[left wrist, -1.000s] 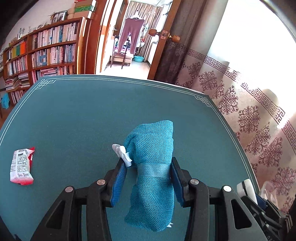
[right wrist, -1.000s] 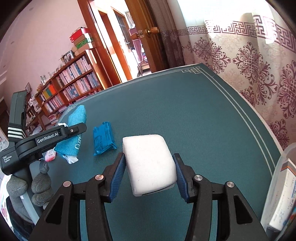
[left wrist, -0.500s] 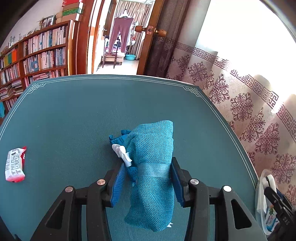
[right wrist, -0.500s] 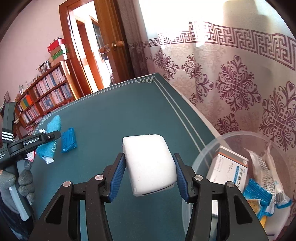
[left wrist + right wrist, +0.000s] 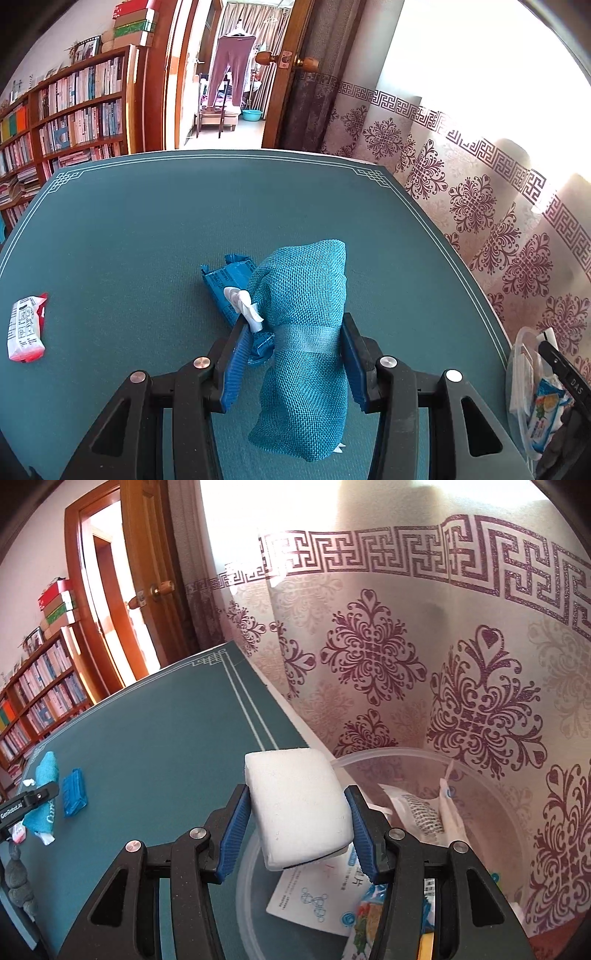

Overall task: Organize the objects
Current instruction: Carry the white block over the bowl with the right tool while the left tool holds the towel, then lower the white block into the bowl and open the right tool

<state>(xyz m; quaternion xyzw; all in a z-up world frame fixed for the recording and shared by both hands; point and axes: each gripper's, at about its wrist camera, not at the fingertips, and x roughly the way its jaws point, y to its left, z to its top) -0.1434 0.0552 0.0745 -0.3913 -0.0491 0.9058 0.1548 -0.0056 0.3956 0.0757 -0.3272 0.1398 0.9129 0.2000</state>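
Note:
My left gripper (image 5: pixel 293 332) is shut on a rolled teal mesh cloth (image 5: pixel 306 314) and holds it above the green table (image 5: pixel 147 236). A blue packet (image 5: pixel 231 280) lies on the table just under its left finger. My right gripper (image 5: pixel 297 812) is shut on a white sponge block (image 5: pixel 295 805) and holds it over the near rim of a clear plastic tub (image 5: pixel 480 782). The tub holds a white box, snack packets and other items. The left gripper with the cloth also shows in the right wrist view (image 5: pixel 40 805).
A red and white packet (image 5: pixel 26 328) lies at the table's left. The tub (image 5: pixel 524 391) stands at the table's right edge by the patterned curtain (image 5: pixel 443 664). A bookshelf (image 5: pixel 62 122) and an open door stand beyond the far edge.
My right gripper has swung right with the sponge, from over the table to over the tub. My left gripper has shifted with the cloth, and the blue packet has come into its view.

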